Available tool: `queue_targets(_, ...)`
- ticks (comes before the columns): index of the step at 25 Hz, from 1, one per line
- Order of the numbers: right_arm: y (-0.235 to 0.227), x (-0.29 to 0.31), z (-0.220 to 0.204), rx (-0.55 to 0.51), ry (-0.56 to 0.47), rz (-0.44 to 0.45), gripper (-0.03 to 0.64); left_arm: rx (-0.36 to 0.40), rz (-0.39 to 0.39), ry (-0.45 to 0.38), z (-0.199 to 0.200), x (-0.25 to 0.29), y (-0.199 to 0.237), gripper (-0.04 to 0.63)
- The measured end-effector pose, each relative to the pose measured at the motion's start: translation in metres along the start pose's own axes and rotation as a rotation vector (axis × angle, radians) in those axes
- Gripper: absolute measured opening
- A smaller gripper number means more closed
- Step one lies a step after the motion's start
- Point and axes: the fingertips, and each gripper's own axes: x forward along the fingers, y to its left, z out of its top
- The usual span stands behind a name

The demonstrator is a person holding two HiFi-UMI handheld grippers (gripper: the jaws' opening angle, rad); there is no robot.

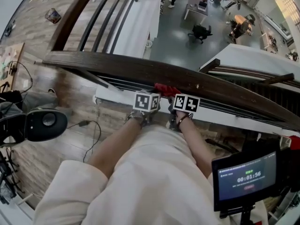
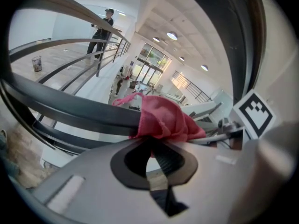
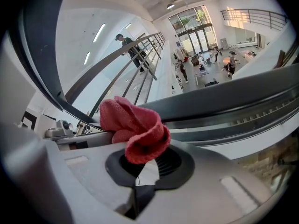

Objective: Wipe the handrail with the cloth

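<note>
A dark wooden handrail (image 1: 117, 64) runs across the head view from left to lower right. A red cloth (image 1: 165, 88) lies bunched against its near side. My left gripper (image 1: 146, 101) and right gripper (image 1: 186, 103) sit side by side just below it, their marker cubes hiding the fingertips. In the left gripper view the left gripper (image 2: 152, 146) is shut on the cloth (image 2: 161, 118), which rests against the handrail (image 2: 70, 110). In the right gripper view the right gripper (image 3: 142, 158) is shut on the other end of the cloth (image 3: 135, 127), beside the handrail (image 3: 233, 94).
Thin metal rails (image 1: 140, 84) run under the handrail. Beyond it is a drop to a lower floor with desks and a chair (image 1: 200, 32). A screen on a stand (image 1: 246, 177) is at lower right, a black device (image 1: 44, 123) and cables at left. A person (image 2: 103, 29) stands far along the walkway.
</note>
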Motion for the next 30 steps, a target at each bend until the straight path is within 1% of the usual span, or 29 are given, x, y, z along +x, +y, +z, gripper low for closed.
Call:
queue_targets(5,0.031,0.014,0.009,0.017,0.002,-0.018,0.025,0.015,-0.016,0.026,0.016,-0.019,0.024,0.026)
queue_targets(10,0.044,0.04,-0.004,0.036,-0.019,-0.031,0.025,0.023,-0.028,0.035,0.005,-0.023,0.055,0.026)
queue_targets(18,0.076,0.058,-0.005,0.069,-0.067,-0.018,0.025,0.04,-0.027,0.022,0.012,-0.045,0.084,0.026)
queue_targets(23,0.094,0.07,-0.008,0.074,-0.066,-0.019,0.025,0.045,-0.03,0.026,0.013,-0.056,0.102,0.026)
queue_targets(27,0.098,0.072,-0.008,0.089,-0.075,-0.029,0.025,0.055,-0.041,0.031,0.013,-0.059,0.106,0.026)
queue_targets(30,0.106,0.076,-0.007,0.086,-0.075,-0.031,0.025,0.048,-0.042,0.029,0.016,-0.064,0.113,0.026)
